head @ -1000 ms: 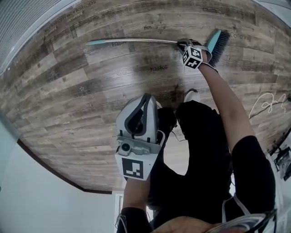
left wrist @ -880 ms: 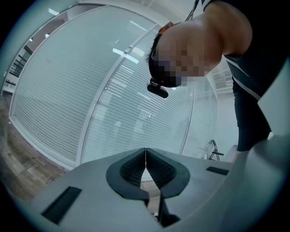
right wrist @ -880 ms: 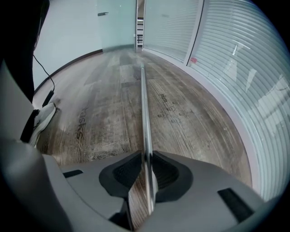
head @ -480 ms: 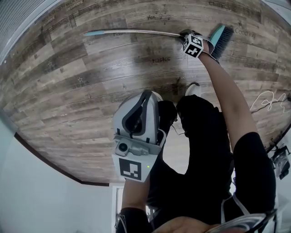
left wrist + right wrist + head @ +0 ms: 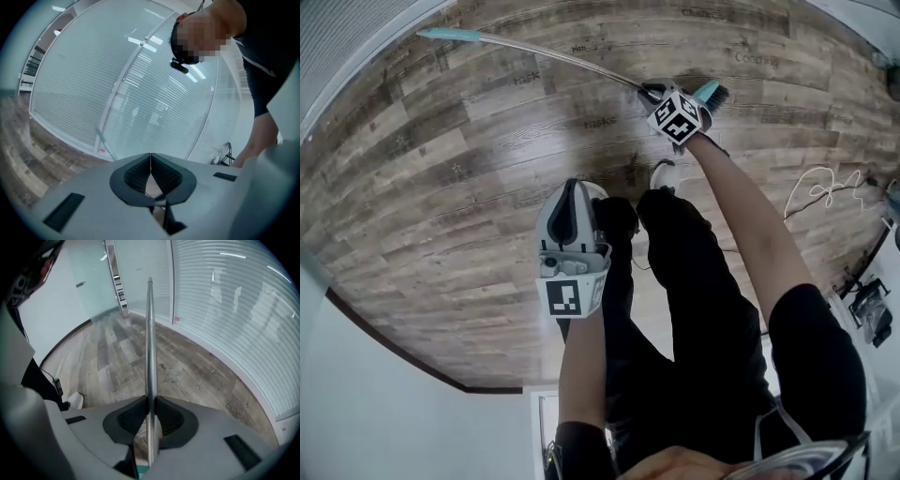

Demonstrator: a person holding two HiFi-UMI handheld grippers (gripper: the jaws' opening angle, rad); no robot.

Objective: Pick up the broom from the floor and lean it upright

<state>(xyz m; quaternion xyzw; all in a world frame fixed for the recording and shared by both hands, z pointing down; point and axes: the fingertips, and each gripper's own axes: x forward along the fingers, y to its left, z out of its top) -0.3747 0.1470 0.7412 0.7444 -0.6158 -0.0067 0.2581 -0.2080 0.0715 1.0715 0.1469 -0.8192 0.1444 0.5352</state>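
Observation:
The broom has a long silver handle [image 5: 544, 58] with a teal tip [image 5: 450, 35] and a teal brush head [image 5: 711, 92]. In the head view it slants over the wooden floor at the top, held off the floor near the brush end by my right gripper [image 5: 656, 93]. In the right gripper view the handle [image 5: 150, 333] runs straight between the jaws of that gripper [image 5: 150, 405]; they have just been closing and their pads press on it. My left gripper [image 5: 572, 194] hangs shut and empty in front of my legs; in its own view it [image 5: 150, 164] faces a glass wall.
A glass wall with blinds [image 5: 356, 37] borders the floor at the upper left. A white cable [image 5: 820, 187] and black gear [image 5: 870, 314] lie at the right. My white shoe [image 5: 664, 173] stands just below the broom. A folding stand [image 5: 224, 152] is by the glass.
The right gripper has lifted the broom: the handle's teal tip has swung up and left in the head view, and the brush head now shows smaller behind the gripper. The left gripper has shifted slightly.

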